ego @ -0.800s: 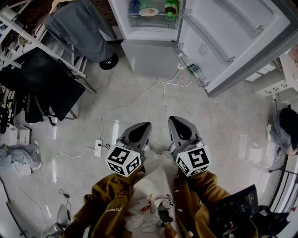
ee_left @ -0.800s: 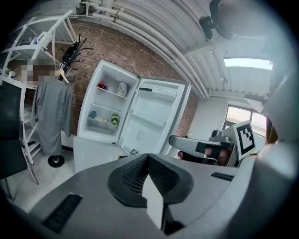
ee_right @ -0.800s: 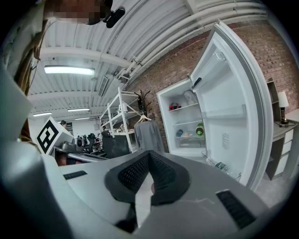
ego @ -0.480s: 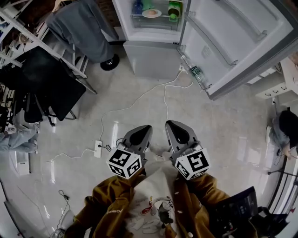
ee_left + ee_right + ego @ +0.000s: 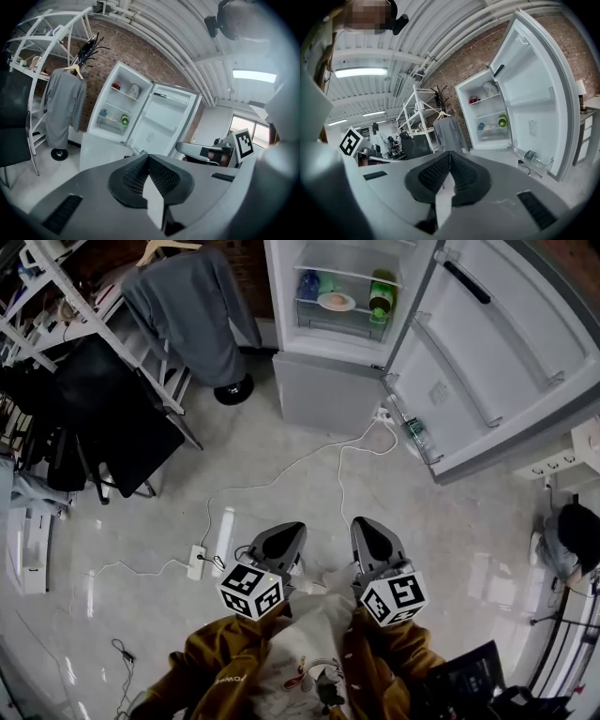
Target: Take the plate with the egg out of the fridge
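The fridge [image 5: 328, 371] stands open across the room, far ahead of both grippers. On its lower shelf sits the white plate with the egg [image 5: 336, 302], between a blue item [image 5: 308, 285] and a green bottle [image 5: 380, 296]. The same plate [image 5: 490, 126] shows small in the right gripper view. In the left gripper view I can make out the shelf [image 5: 112, 119] but not the plate. My left gripper [image 5: 284, 532] and right gripper [image 5: 364, 529] are held side by side close to my body, both shut and empty, pointing toward the fridge [image 5: 117, 117].
The fridge door [image 5: 487, 352] swings wide to the right, with a water bottle [image 5: 415, 434] in its lower rack. White cables and a power strip [image 5: 197, 562] lie on the floor between me and the fridge. A grey jacket [image 5: 192, 306] on a rack and a black chair [image 5: 112, 427] stand left.
The head view has shifted: the fridge now sits lower and further right, with more of its interior showing. Both grippers stay shut and side by side near the body.
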A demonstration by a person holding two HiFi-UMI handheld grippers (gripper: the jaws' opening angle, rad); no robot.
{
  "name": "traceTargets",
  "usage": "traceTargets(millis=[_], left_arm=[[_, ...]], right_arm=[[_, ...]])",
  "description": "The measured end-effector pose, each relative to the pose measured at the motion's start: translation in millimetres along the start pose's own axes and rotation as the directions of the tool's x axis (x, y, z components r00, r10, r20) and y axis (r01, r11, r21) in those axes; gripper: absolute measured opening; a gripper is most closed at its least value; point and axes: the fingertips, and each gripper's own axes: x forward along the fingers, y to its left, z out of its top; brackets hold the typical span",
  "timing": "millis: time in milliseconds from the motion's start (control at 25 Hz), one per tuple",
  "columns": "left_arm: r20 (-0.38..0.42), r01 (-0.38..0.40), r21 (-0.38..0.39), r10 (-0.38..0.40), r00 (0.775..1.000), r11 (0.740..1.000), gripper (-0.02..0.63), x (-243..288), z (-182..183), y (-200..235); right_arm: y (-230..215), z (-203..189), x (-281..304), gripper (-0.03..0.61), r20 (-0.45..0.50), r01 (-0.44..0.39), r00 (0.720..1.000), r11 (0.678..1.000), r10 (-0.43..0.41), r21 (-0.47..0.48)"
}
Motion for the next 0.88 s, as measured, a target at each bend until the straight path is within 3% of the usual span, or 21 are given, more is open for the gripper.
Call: traceTargets(millis=[160, 520, 680, 880], left_arm=[[-0.018, 0.01, -0.01, -0.01, 1.0, 1.0, 0.008, -5, -1, 21], [-0.065, 0.032, -0.018, -0.033, 0.997, 0.999, 0.008, 34, 13, 57], [-0.072, 0.024, -0.009, -0.025, 0.997, 1.0, 0.008, 75, 36, 81], [-0.067, 0.028, 0.026, -0.026, 0.997, 0.999, 0.008, 145, 91, 105]], right_arm=[[-4, -9, 11, 0.006, 0.006, 0.064, 0.998, 0.997, -0.064, 0.049], [-28, -8, 61, 0.006, -0.014, 0.093, 0.996, 0.993, -0.093, 0.076], [-65, 12, 102, 0.006, -0.003, 0.101, 0.995, 0.991, -0.101, 0.089], [-122, 57, 165, 0.006, 0.014, 0.098, 0.995, 0.991, -0.1, 0.088]])
